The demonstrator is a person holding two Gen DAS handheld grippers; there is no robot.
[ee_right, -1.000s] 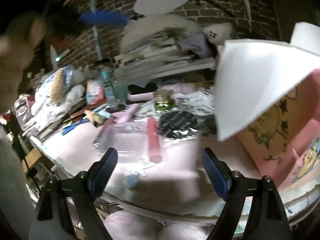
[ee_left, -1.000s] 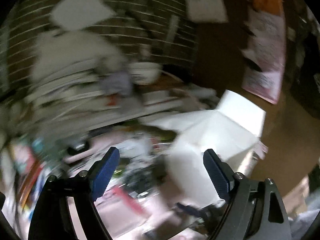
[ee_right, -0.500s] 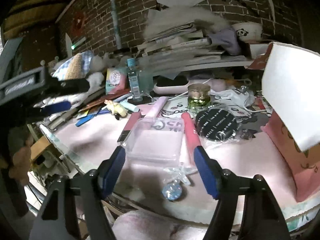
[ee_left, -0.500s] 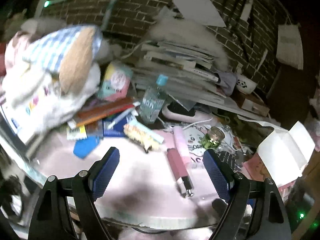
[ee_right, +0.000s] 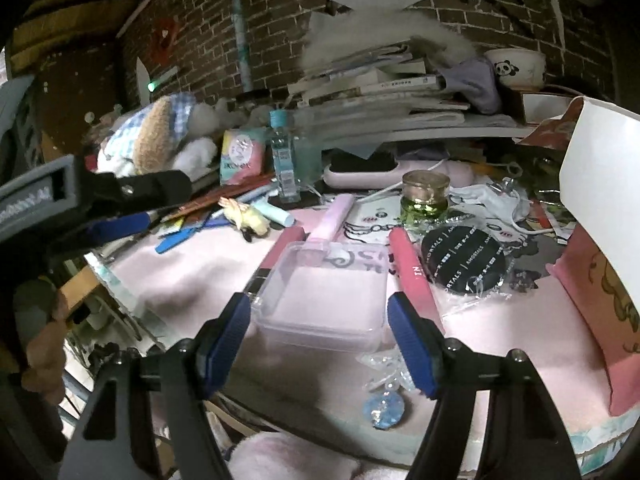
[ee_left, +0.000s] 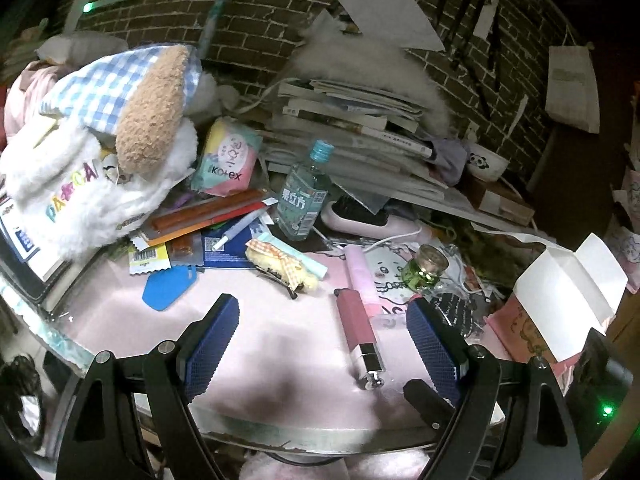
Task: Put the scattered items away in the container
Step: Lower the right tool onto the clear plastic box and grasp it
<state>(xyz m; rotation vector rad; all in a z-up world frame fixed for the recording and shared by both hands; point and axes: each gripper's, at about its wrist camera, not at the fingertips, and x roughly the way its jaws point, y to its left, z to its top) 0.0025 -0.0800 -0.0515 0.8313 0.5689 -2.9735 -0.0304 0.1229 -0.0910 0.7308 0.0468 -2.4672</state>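
A clear plastic box (ee_right: 324, 296) lies on the pink table mat, just beyond my open right gripper (ee_right: 320, 340), whose fingertips flank its near edge without touching it. Beside the box lie a bright pink tube (ee_right: 412, 276), a dark pink tube (ee_right: 280, 252), a pale pink tube (ee_right: 332, 220), a black round compact (ee_right: 468, 264) and a green glass jar (ee_right: 424, 196). My left gripper (ee_left: 320, 344) is open above bare mat, with the dark pink tube (ee_left: 358, 332) lying near its right finger. A yellow hair clip (ee_left: 280, 268) and a blue tag (ee_left: 168, 286) lie farther off.
A pink carton with white flaps (ee_left: 560, 312) stands at the right. Stacked books (ee_left: 352, 128), a plush toy (ee_left: 100, 140) and a clear bottle (ee_left: 304, 200) crowd the back. A crystal trinket (ee_right: 380, 406) lies near the table's front edge. The left gripper's body (ee_right: 100, 200) shows at the left.
The left wrist view swung from the white-flapped carton to the table's left side, then settled. My right gripper came closer to the clear box and narrowed a little.
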